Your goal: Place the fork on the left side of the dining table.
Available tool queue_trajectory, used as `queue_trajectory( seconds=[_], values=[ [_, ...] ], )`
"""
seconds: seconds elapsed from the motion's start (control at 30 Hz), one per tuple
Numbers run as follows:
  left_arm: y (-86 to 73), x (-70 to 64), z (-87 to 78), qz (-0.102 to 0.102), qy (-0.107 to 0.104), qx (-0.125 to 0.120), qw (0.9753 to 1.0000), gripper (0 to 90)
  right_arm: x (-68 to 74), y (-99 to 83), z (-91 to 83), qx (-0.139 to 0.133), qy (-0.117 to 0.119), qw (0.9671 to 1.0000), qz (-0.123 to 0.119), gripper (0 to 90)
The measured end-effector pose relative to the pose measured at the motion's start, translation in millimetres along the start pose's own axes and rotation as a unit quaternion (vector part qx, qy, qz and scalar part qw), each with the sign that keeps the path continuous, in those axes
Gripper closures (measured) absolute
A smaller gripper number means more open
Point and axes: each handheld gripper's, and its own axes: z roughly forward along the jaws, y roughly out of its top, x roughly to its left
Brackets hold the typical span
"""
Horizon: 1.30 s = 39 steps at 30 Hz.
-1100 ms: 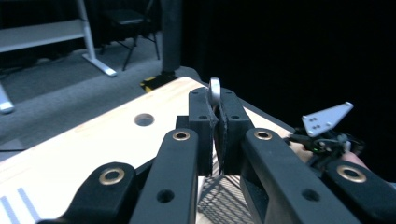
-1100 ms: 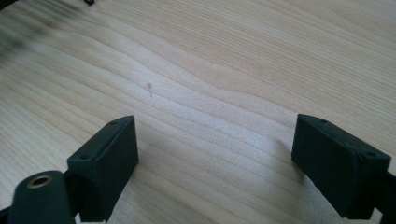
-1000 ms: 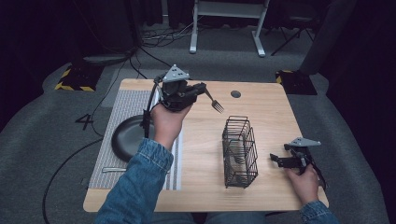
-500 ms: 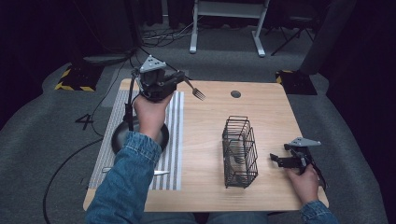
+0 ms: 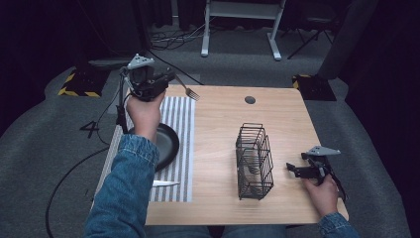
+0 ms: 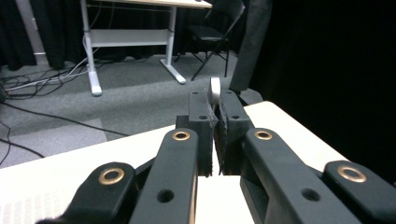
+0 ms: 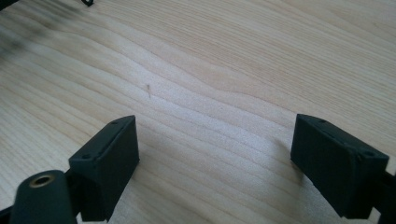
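A metal fork (image 5: 191, 92) is raised above the far end of a striped placemat (image 5: 181, 130), tines pointing right. My left gripper (image 5: 171, 79) is shut on its handle. In the left gripper view the jaws (image 6: 215, 116) are pressed together, and the fork's pale handle end (image 6: 215, 88) pokes up between them. My right gripper (image 5: 292, 170) rests low on the wooden table (image 5: 287, 119) near its right front corner. It is open, with bare wood between its fingers (image 7: 215, 140).
A black wire basket (image 5: 255, 161) stands on the table left of the right gripper, with something grey inside. A black round plate (image 5: 167, 145) and a knife (image 5: 163, 183) lie on the placemat. A small hole (image 5: 250, 99) marks the table's far side.
My left gripper has carried the fork leftward, from over the table's far middle to above the placemat's far end. The right gripper has stayed still.
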Motion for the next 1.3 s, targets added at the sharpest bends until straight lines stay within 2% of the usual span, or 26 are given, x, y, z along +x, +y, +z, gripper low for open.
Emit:
queue_trajectory(
  seconds=[0.23, 0.47, 0.5, 0.53, 0.6, 0.67, 0.8, 0.9, 1.0, 1.07, 1.3],
  values=[
    [1.5, 15.6, 0.0, -0.013, 0.015, -0.003, 0.9998, 86.2, 0.0, 0.0, 0.0, 0.0, 0.0, 1.0, 0.0, 15.3],
    [-2.1, 39.7, -0.2, -0.047, 0.03, -0.012, 0.9984, 86.2, 0.1, 0.0, 0.0, 0.0, 0.0, 1.0, 0.0, 15.3],
    [-2.1, 39.7, -0.2, -0.047, 0.03, -0.012, 0.9984, 86.2, 0.1, 0.0, 0.0, 0.0, 0.0, 1.0, 0.0, 15.3],
    [-3.1, 45.8, -0.5, -0.057, 0.034, -0.012, 0.9977, 86.2, 0.1, 0.0, 0.0, 0.0, 0.0, 1.0, 0.0, 15.3],
    [-3.5, 47.9, -0.4, -0.059, 0.036, -0.012, 0.9975, 86.2, 0.1, 0.0, 0.0, 0.0, 0.0, 1.0, 0.0, 15.3],
    [-4.7, 53.1, 0.5, -0.061, 0.047, -0.007, 0.997, 86.2, 0.1, 0.0, 0.0, 0.0, 0.0, 1.0, 0.0, 15.3],
    [-6.4, 56.3, 2.5, -0.063, 0.053, -0.005, 0.9966, 86.2, 0.1, 0.0, 0.0, 0.0, 0.0, 1.0, 0.0, 15.3],
    [-11.2, 60.2, 10.2, -0.059, 0.064, 0.013, 0.9962, 86.2, 0.3, -0.1, 0.0, 0.0, -0.001, 1.0, 0.0, 15.3],
    [-15.0, 63.5, 14.3, -0.062, 0.067, 0.019, 0.9956, 86.2, 0.3, 0.0, 0.0, 0.0, -0.001, 1.0, 0.0, 15.3],
    [-21.8, 69.6, 20.1, -0.077, 0.071, 0.024, 0.9943, 86.2, 0.3, -0.1, 0.0, 0.0, -0.001, 1.0, 0.0, 15.3],
    [-34.3, 78.6, 28.4, -0.096, 0.074, 0.033, 0.992, 86.1, 0.3, 0.0, 0.0, 0.0, -0.001, 1.0, 0.0, 15.4]
  ],
)
